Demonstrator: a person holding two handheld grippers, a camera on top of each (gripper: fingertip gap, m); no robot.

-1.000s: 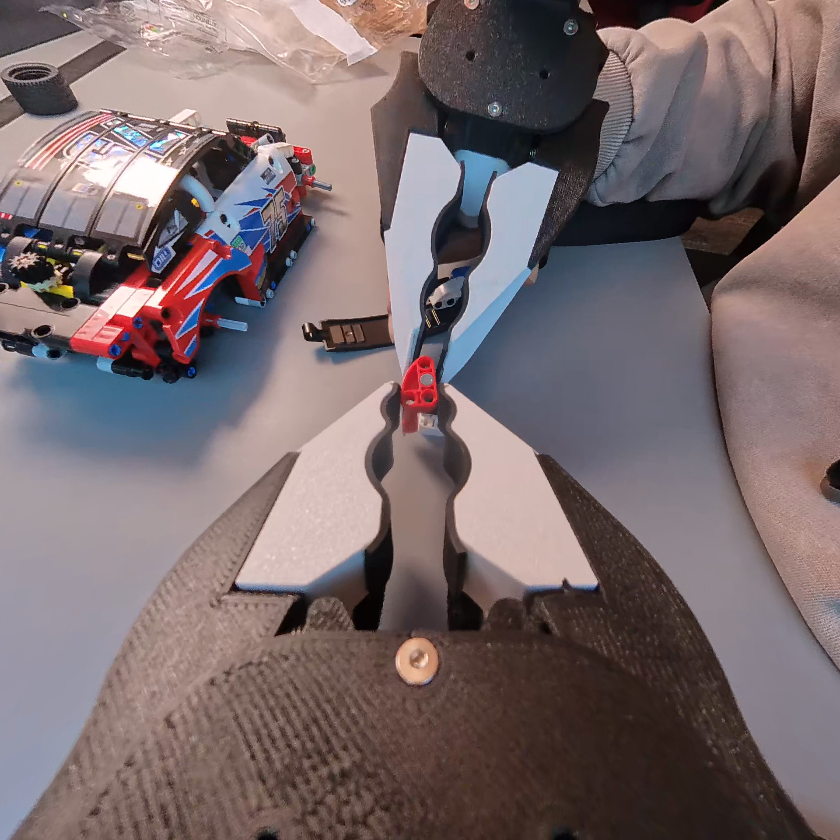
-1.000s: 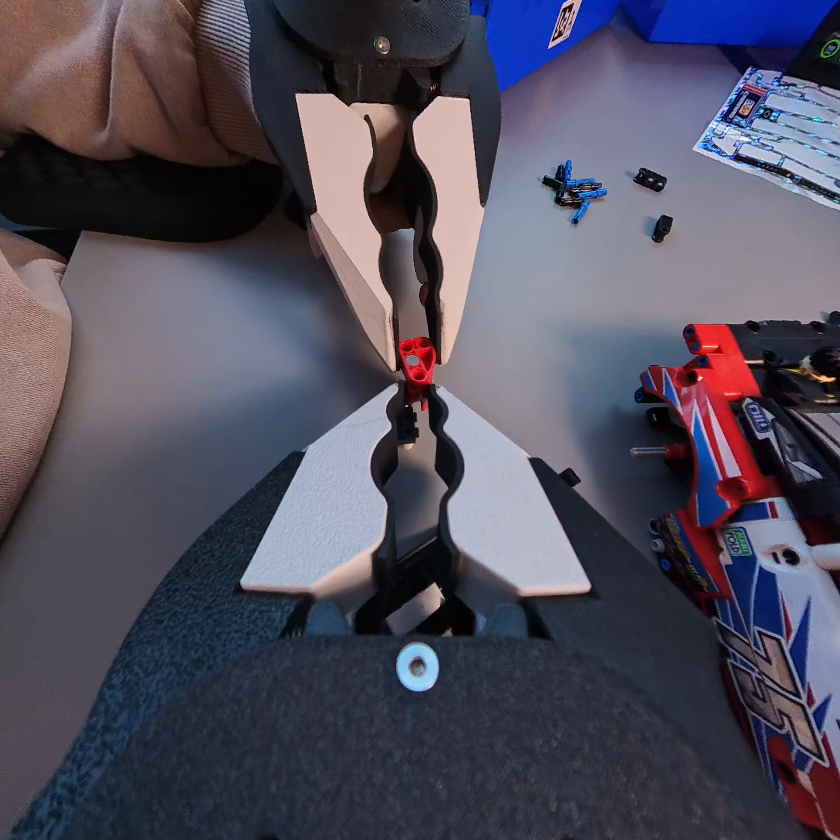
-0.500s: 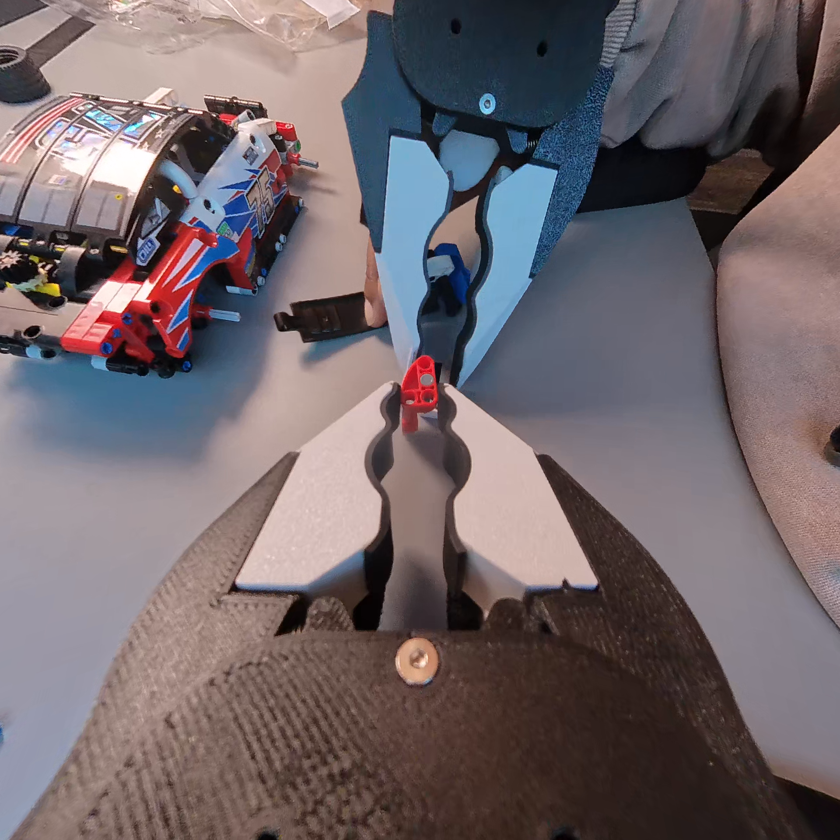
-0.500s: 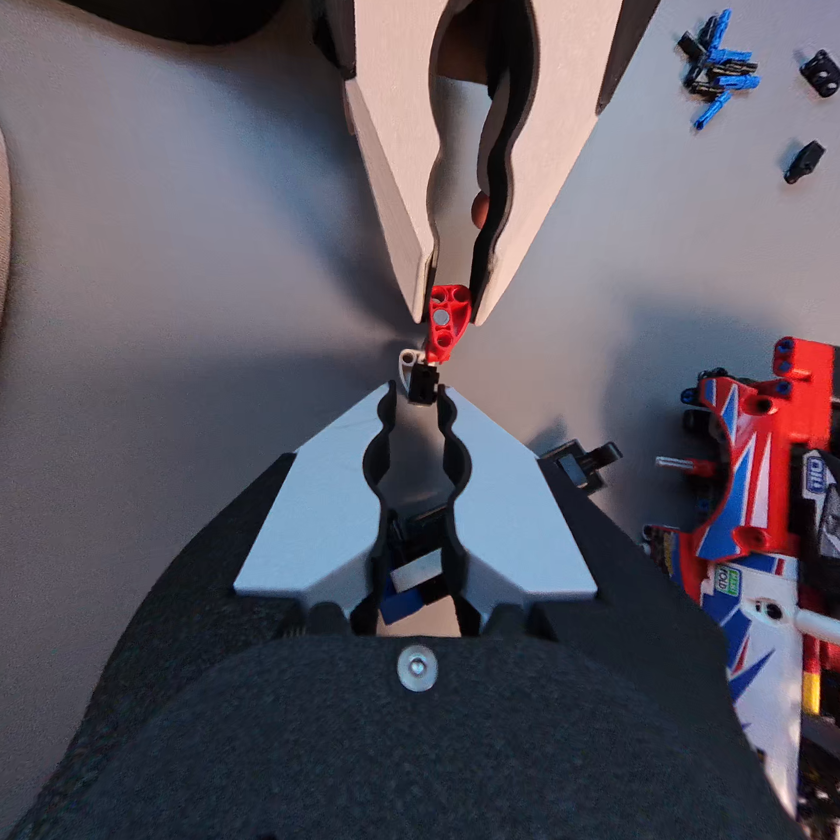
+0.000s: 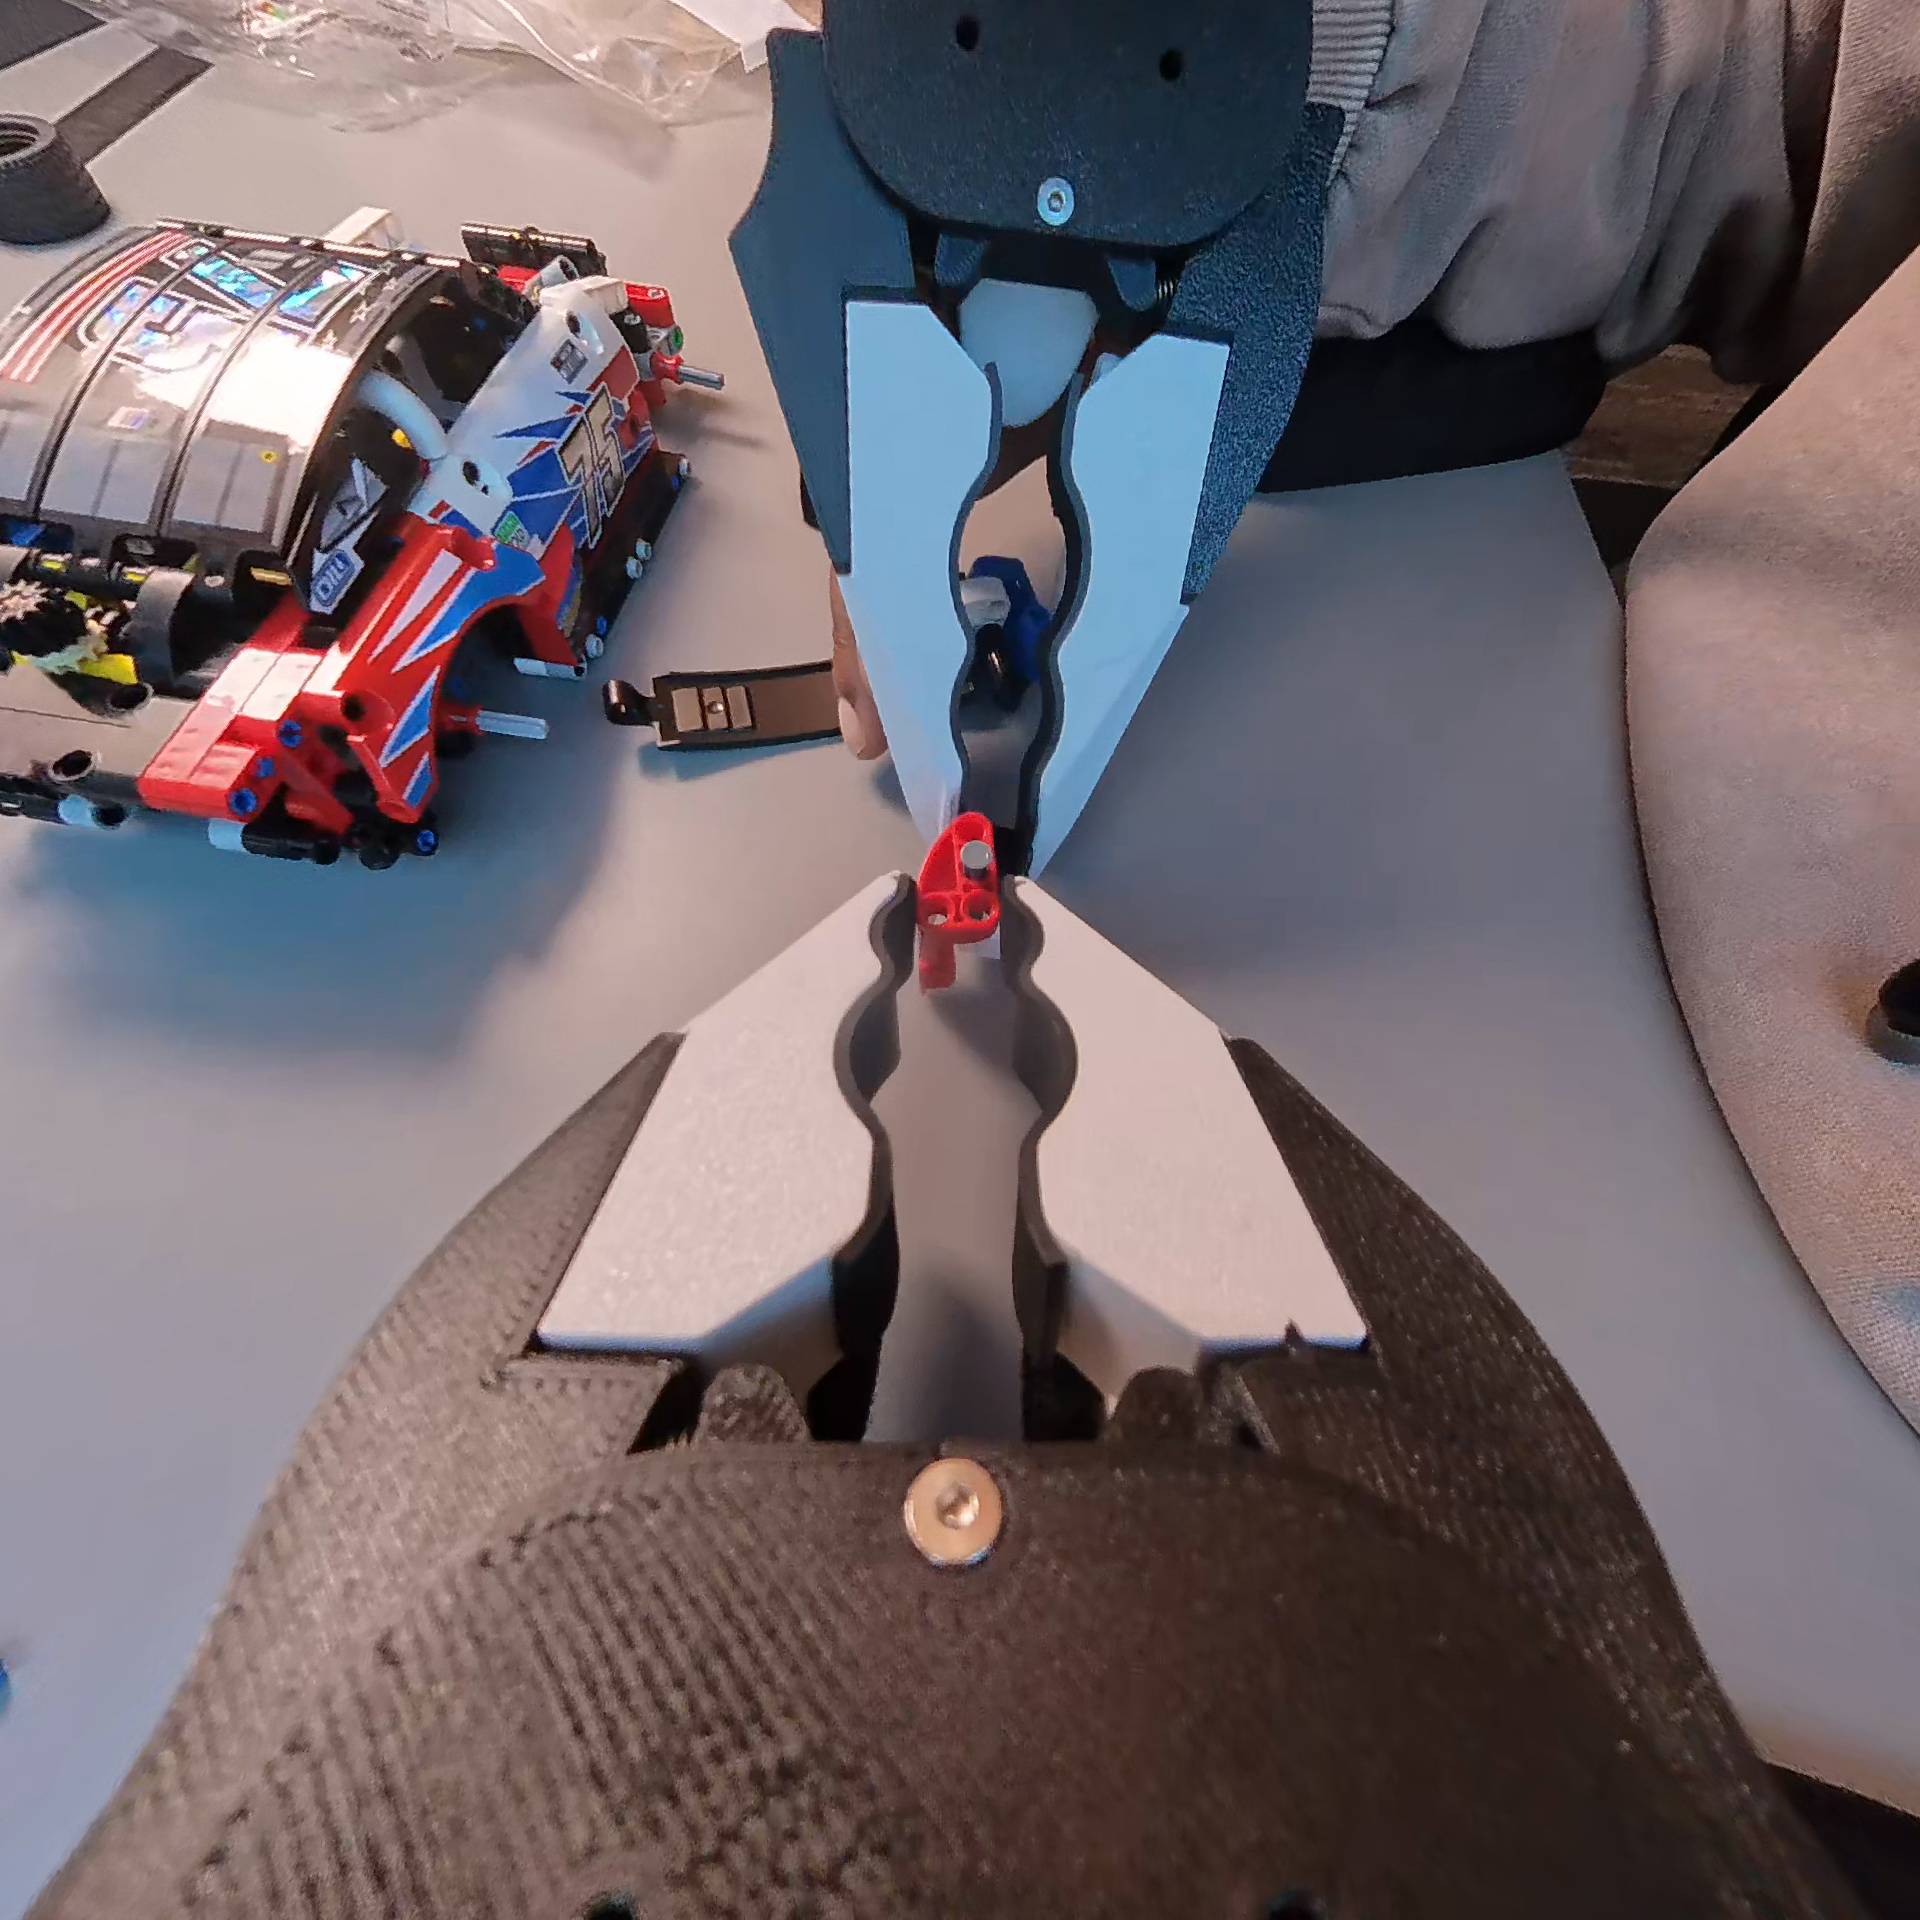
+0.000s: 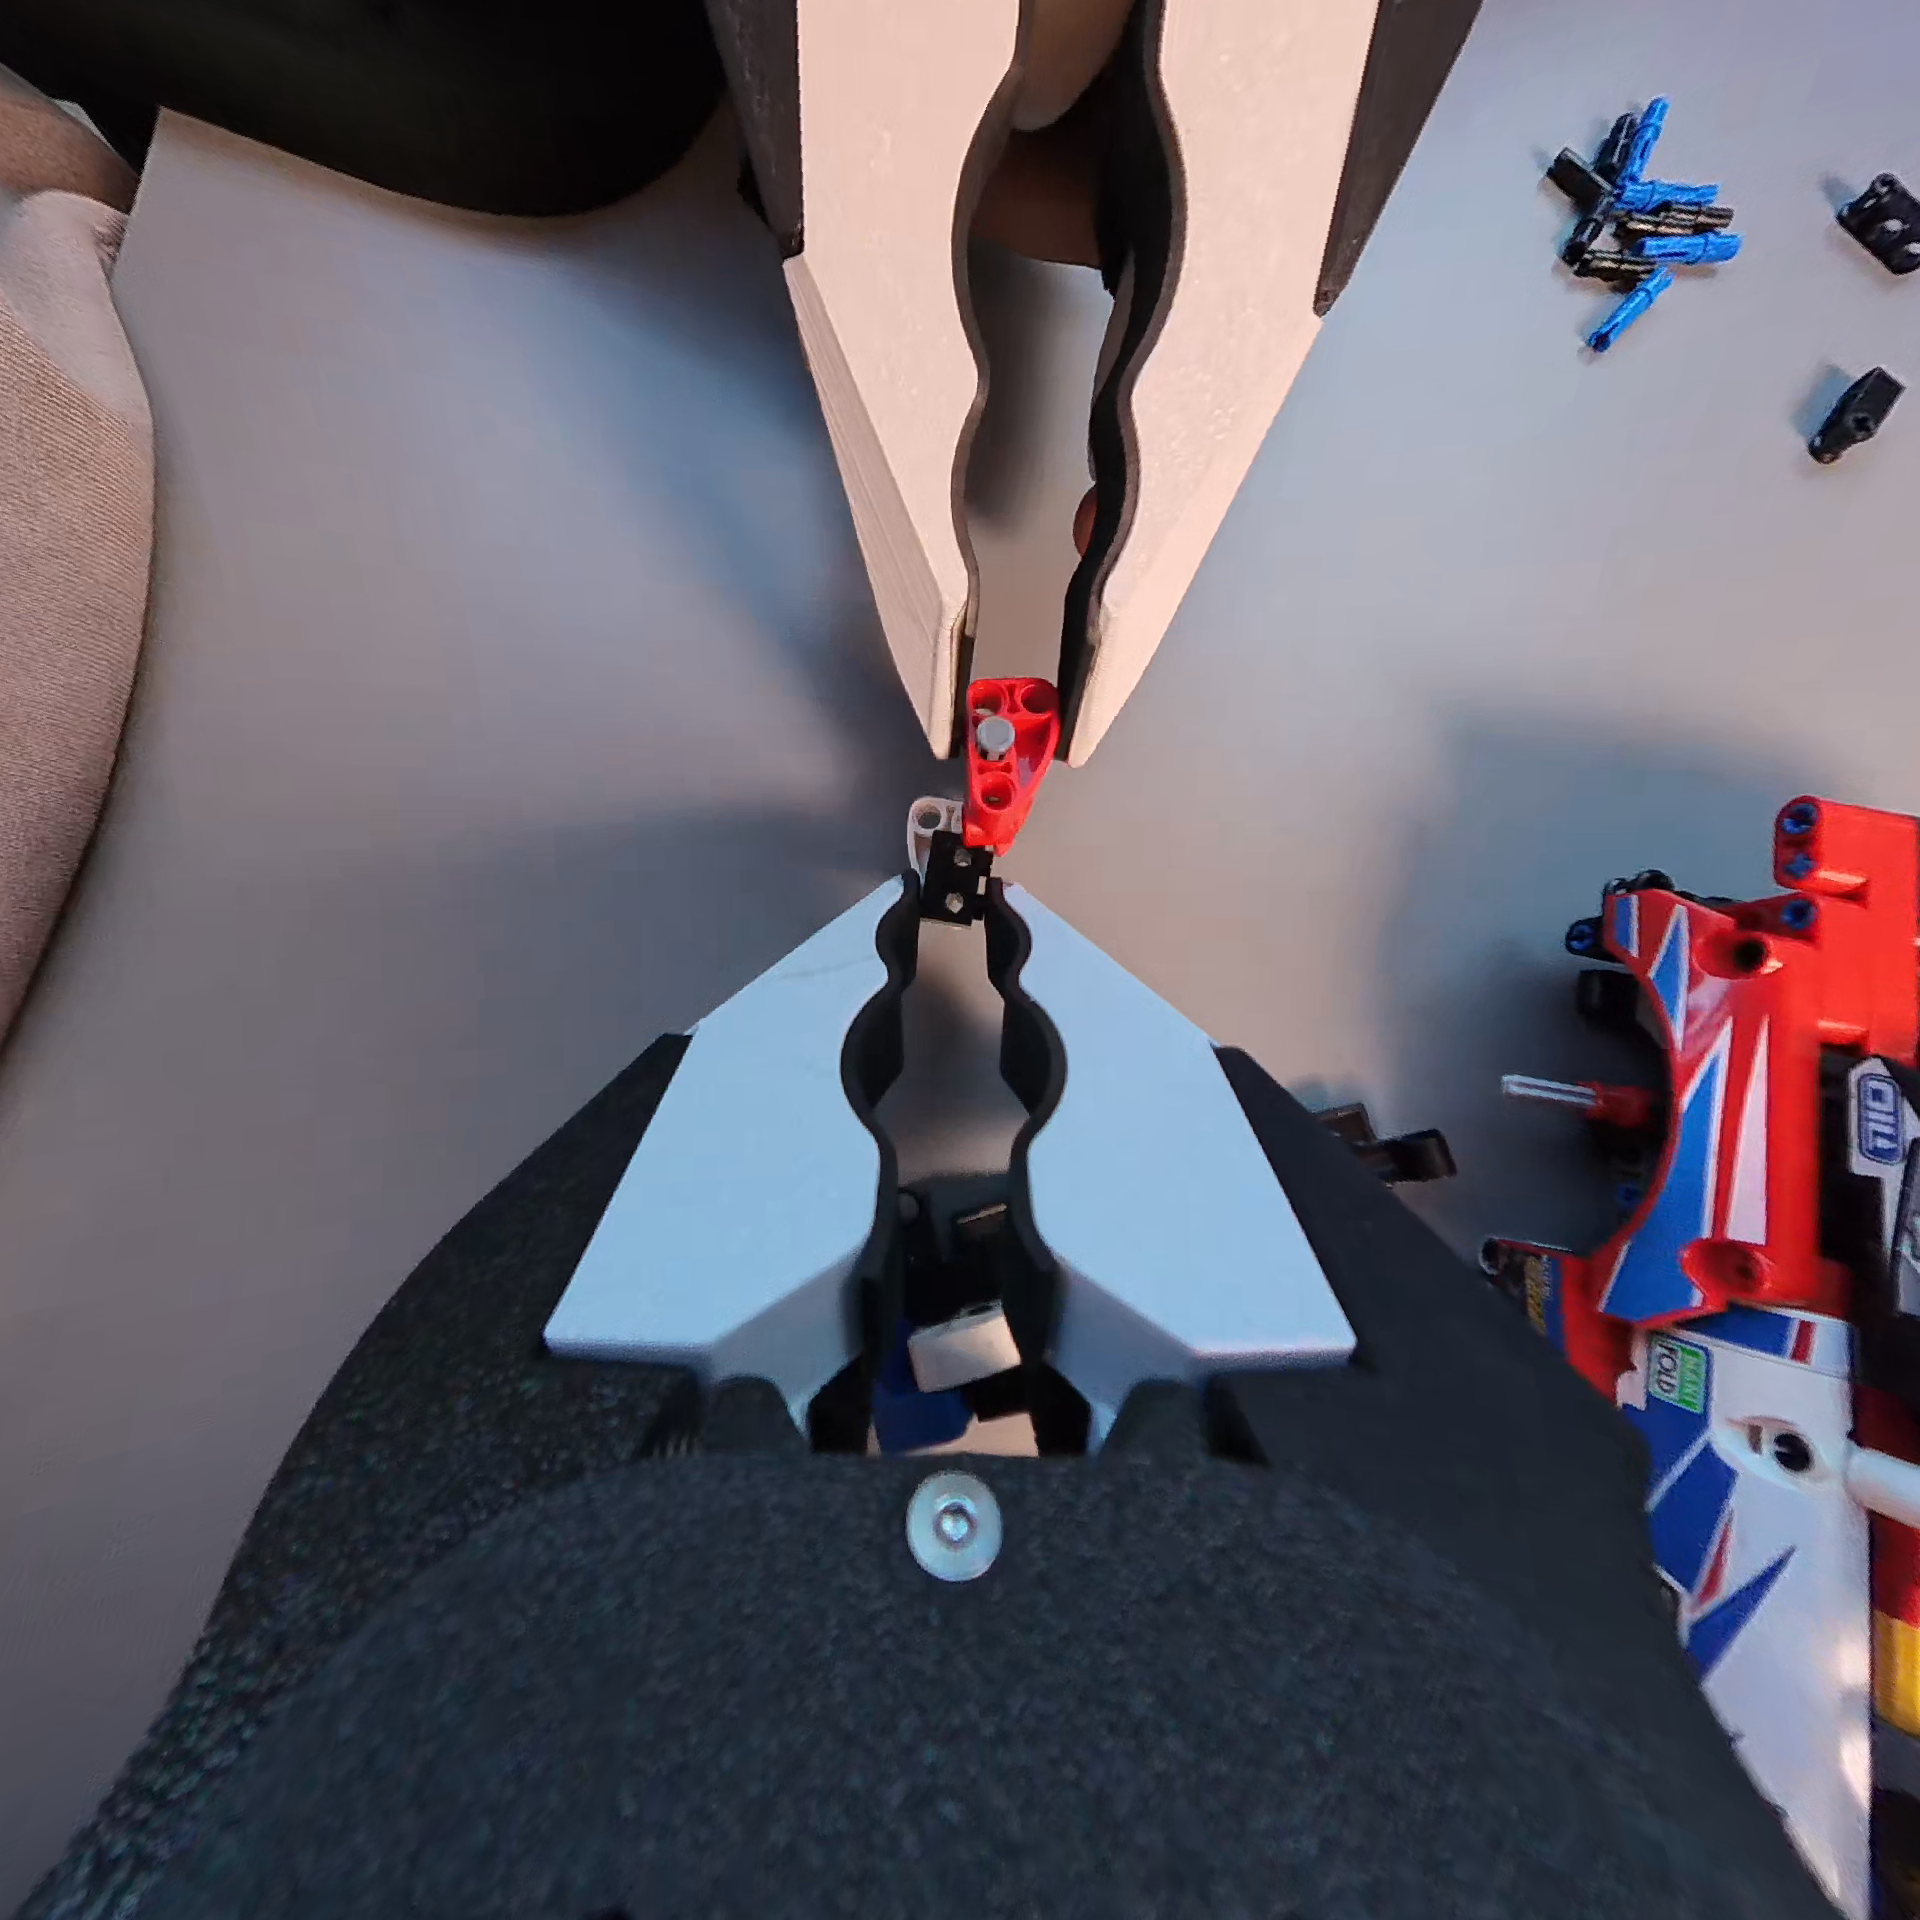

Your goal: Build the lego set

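Grippers meet tip to tip above the grey table (image 5: 312, 1195). The left gripper (image 5: 958, 885) pinches a small red piece (image 5: 956, 902) with a grey pin through one hole; the right gripper (image 6: 954, 883) pinches a small black block (image 6: 956, 883) with a white bit beside it, and the block touches the red piece's lower end. In the left wrist view the right gripper (image 5: 987, 831) rises straight ahead and hides the table behind it, with a blue part (image 5: 1013, 623) showing between its fingers. To the left sits the half-built race car (image 5: 343, 540), red, white and blue, and a flat black piece (image 5: 727, 707) lies between car and gripper. A black tyre (image 5: 42, 177) and clear plastic bags (image 5: 468, 52) lie farther back. In the right wrist view a heap of blue and black pins (image 6: 1642, 218) and two loose black connectors (image 6: 1855, 410) lie well apart at upper right. Beige sleeves (image 5: 1558, 156) border the scene.
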